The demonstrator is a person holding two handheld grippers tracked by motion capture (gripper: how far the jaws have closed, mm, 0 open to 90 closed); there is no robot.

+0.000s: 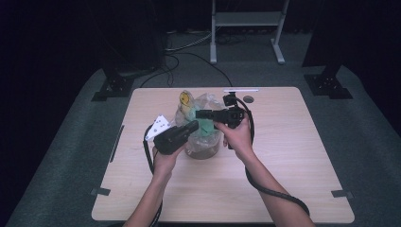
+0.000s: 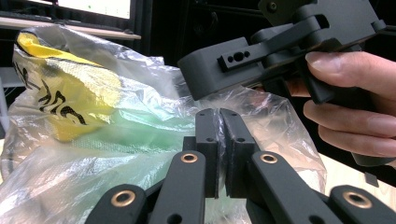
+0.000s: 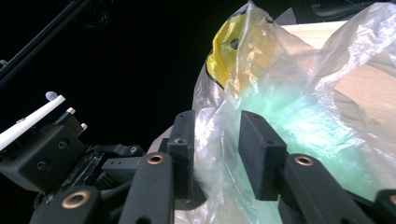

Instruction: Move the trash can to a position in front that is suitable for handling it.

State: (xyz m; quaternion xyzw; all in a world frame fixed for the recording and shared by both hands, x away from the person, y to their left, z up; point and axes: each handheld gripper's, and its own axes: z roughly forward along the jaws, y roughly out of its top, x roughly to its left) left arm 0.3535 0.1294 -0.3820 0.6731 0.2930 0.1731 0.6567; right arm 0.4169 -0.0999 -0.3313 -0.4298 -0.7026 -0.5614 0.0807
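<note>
Lab or recording studio setup, not a home. Black curtains [image 1: 56, 38] on all sides, grey carpet [image 1: 369, 142], a bare wooden table [image 1: 293, 156] with tape marks [image 1: 100, 191] at its edges, black stand feet [image 1: 111, 87] bolted beside it. Loose cables [image 1: 189, 52] and a white metal frame [image 1: 246, 28] sit behind.

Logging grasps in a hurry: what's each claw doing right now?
Left claw: shut on the clear plastic bag.
Right claw: open, jaws apart with bag film between them.
</note>
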